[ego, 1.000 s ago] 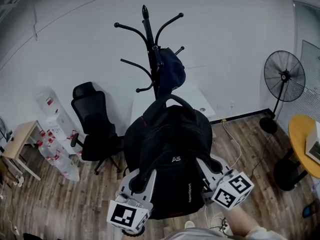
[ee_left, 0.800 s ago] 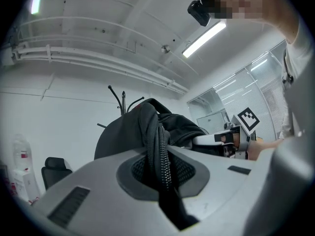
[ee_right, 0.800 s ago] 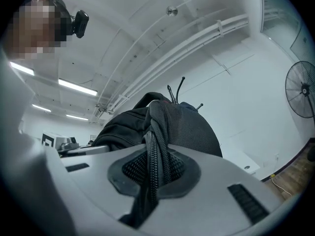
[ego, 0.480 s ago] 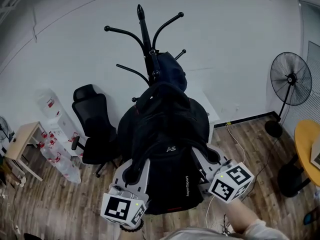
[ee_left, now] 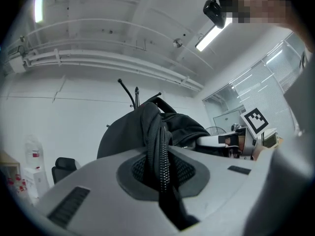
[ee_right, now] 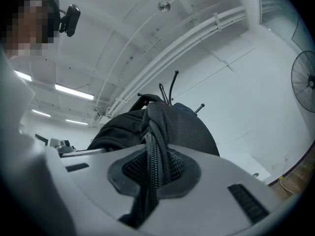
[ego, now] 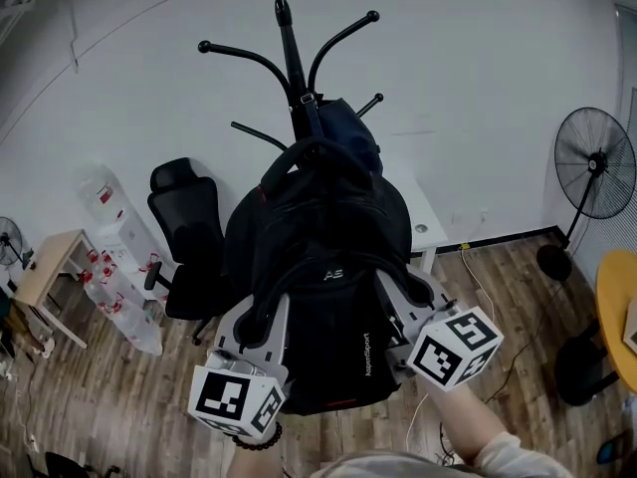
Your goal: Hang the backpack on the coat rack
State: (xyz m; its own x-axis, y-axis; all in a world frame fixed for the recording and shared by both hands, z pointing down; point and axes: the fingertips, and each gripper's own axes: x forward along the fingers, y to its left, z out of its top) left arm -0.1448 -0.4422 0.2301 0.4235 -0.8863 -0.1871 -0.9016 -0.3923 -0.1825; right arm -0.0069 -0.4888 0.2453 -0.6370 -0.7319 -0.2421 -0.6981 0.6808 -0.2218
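A: Whereabouts of the backpack (ego: 328, 257)?

B: Held up clear of the floor, in front of the coat rack (ego: 290, 53). Pinched on both flanks: left gripper (ego: 251, 332) at 7 o'clock of the pack, right gripper (ego: 403, 302) at 4 o'clock.

A: And the fingers (ee_left: 83, 195)?

B: Closed, both pairs. Clamped on the zippered side edge (ee_left: 161, 156) on the left, with the black fabric squeezed between the grey pads. Same grip on the right.

A: The relation that mattered for the hang?

B: Top carry handle (ego: 309, 150) at 12 o'clock from both grippers, well apart from the fingers, at the far end of the pack's long axis. Ran 6 to 12 in the head view, that axis, roughly in line with the pole. Overlapped the pole below the upper hooks; touching or not, could not tell.

A: Closest hook?

B: Lower left hook (ego: 257, 133), near, at about 10 o'clock of the handle. Dark blue bag (ego: 350, 132) hanging just behind, at 1 o'clock, crowding that side.

A: Either hand nearer?

B: Neither by much; set about evenly, right a touch higher. Probably needed both raised together, to carry the handle loop up and over a hook tip.
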